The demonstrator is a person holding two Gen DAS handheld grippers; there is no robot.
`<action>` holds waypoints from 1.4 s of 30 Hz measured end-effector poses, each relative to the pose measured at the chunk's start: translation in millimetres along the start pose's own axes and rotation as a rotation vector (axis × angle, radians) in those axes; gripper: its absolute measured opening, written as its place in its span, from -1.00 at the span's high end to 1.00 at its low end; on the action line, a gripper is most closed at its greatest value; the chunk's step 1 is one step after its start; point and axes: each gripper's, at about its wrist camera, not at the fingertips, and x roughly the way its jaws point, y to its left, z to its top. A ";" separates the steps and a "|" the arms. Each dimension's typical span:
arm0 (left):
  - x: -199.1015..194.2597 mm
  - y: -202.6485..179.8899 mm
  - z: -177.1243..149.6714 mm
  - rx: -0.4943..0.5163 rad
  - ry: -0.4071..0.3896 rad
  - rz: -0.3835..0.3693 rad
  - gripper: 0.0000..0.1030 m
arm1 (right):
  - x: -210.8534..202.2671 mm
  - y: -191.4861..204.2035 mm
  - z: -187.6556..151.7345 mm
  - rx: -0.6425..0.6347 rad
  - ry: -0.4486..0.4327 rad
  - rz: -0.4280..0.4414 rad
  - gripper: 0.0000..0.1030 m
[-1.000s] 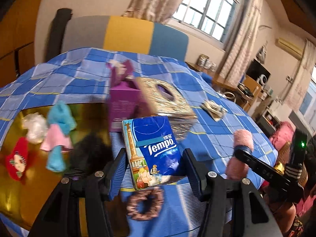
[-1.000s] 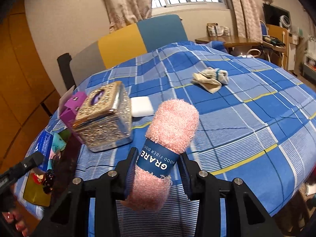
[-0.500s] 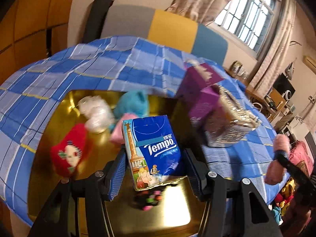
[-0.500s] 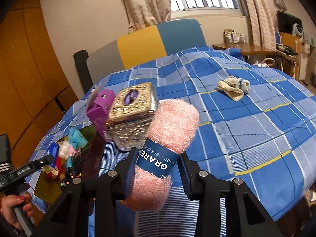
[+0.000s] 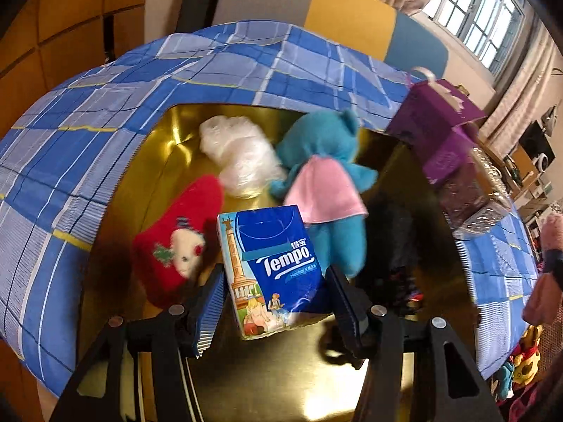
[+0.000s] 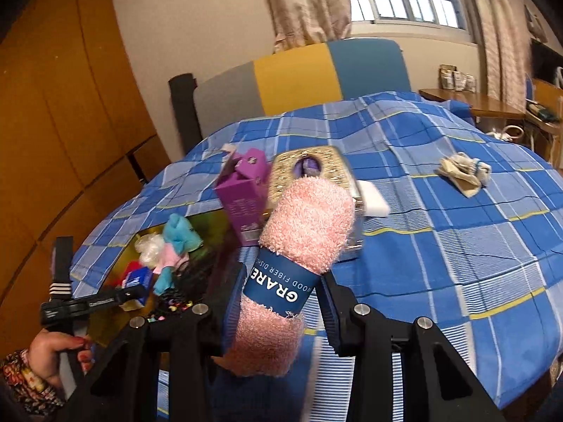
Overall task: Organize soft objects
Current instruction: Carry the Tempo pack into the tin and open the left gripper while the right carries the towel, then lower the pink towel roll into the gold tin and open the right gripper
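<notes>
My left gripper is shut on a blue Tempo tissue pack and holds it over the gold tray. In the tray lie a red sock, a white plastic bundle, a teal plush toy with a pink cloth and dark hair ties. My right gripper is shut on a rolled pink towel with a blue band, held above the blue plaid tablecloth. The left gripper with the tissue pack also shows in the right wrist view.
A purple box and a shiny gold tissue box stand right of the tray. A white sponge lies by the gold box. A crumpled cream cloth lies far right. A padded chair stands behind the table.
My left gripper has swung left with the tissue pack, from above the tablecloth to over the gold tray. My right gripper has turned left with the towel, toward the tray.
</notes>
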 end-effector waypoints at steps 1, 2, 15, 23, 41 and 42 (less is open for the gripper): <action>1.2 1.3 -0.6 0.007 0.003 0.011 -0.11 | 0.9 3.5 -0.2 -0.008 0.002 0.002 0.21; 2.4 2.4 -1.9 0.018 0.004 0.020 -0.12 | 2.2 8.2 -0.7 -0.019 0.004 0.006 0.21; 3.3 12.4 3.7 0.003 0.000 0.041 -0.16 | 20.6 44.9 -7.2 -0.088 0.056 0.056 0.21; -10.5 13.4 11.7 -0.031 -0.060 0.012 -0.16 | 25.9 58.8 -9.8 -0.115 0.074 0.067 0.21; -69.9 6.3 -23.6 -0.058 -0.188 -0.018 -0.16 | 81.5 103.6 2.3 -0.175 0.208 0.104 0.21; -71.5 6.1 -25.4 -0.056 -0.191 -0.012 -0.16 | 86.2 107.7 6.8 -0.183 0.205 0.105 0.21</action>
